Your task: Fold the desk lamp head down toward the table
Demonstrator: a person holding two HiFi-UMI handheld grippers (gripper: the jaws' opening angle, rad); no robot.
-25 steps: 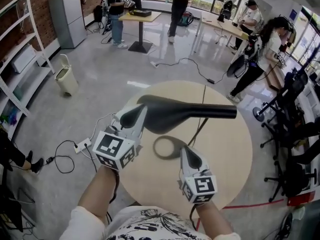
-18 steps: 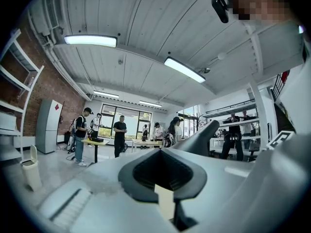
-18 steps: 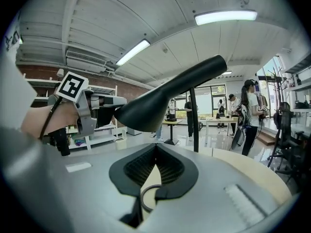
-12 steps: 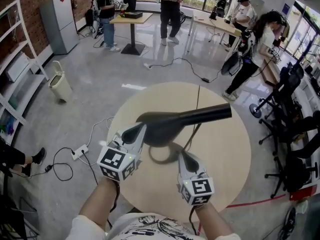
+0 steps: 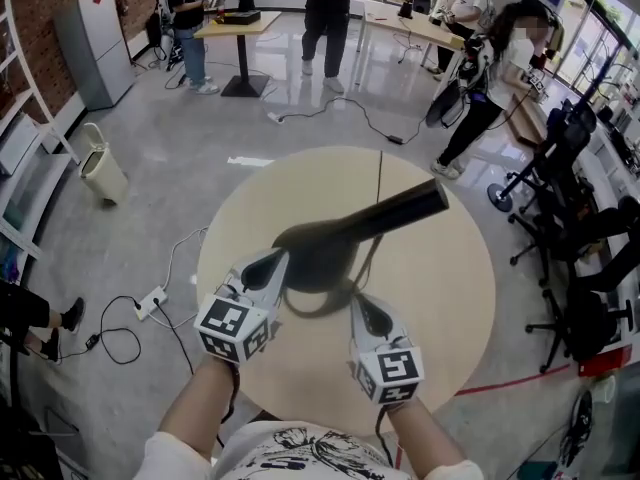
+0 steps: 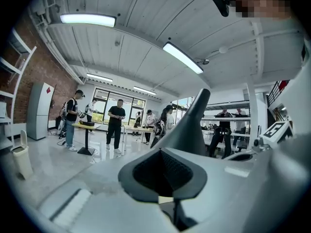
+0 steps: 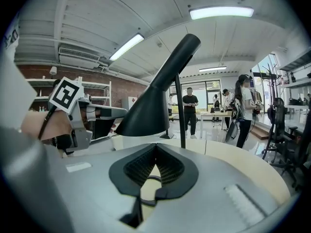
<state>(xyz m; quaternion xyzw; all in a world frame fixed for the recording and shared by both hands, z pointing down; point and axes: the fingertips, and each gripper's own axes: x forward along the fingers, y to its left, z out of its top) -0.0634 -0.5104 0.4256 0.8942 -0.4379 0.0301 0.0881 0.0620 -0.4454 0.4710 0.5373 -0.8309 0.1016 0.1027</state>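
Jaws on both left gripper (image 5: 271,261) and right gripper (image 5: 357,304) are pressed together, the left touching the black lamp head (image 5: 325,248). Within the last second that head has tipped off level above the round table (image 5: 445,288). Folding is judged under way, not complete.

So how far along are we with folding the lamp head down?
Part done: the lamp head is tilted, wide end lower than the narrow end. In hand: the left tool is at that wide end, and the right tool sits by the base ring on the table. Remaining: lowering the head fully.
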